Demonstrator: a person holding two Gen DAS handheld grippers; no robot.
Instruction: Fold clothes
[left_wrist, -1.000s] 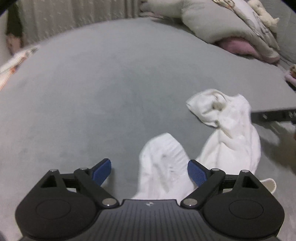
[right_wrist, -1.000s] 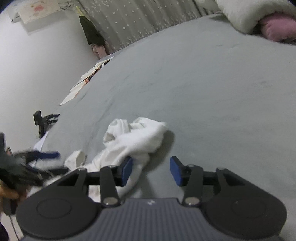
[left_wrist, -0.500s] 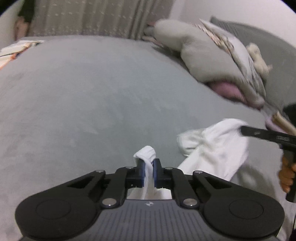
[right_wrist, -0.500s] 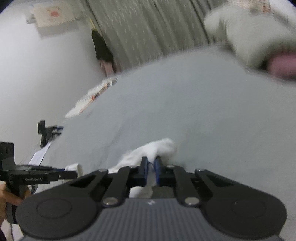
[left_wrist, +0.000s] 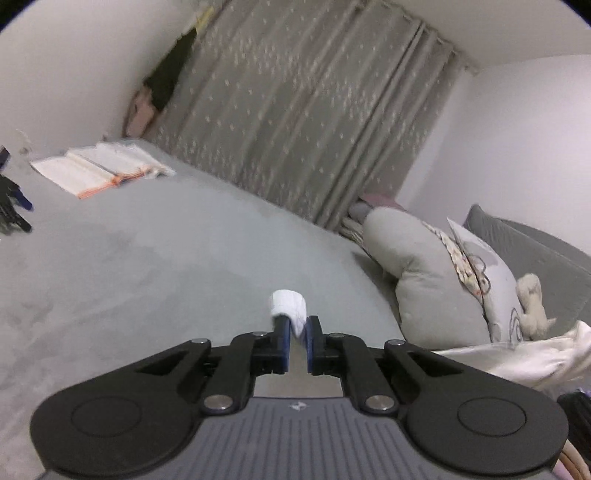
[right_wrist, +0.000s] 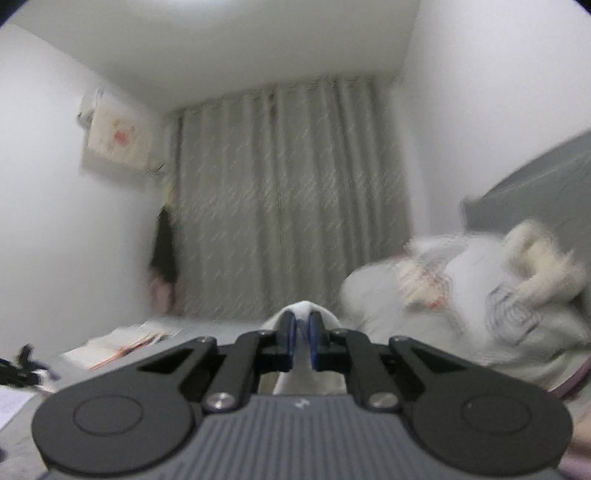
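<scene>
Now my left gripper (left_wrist: 296, 334) pinches a fold of the white garment (left_wrist: 290, 304) above the grey bed (left_wrist: 147, 266), pads pressed on the cloth. Right of it, more of that garment hangs in front of the pillows (left_wrist: 436, 280). My right gripper (right_wrist: 302, 332) pinches another white fold, raised towards the curtain (right_wrist: 288, 199).

Grey bed (left_wrist: 155, 280) lies open; pillows (left_wrist: 424, 280) block its right side.
</scene>
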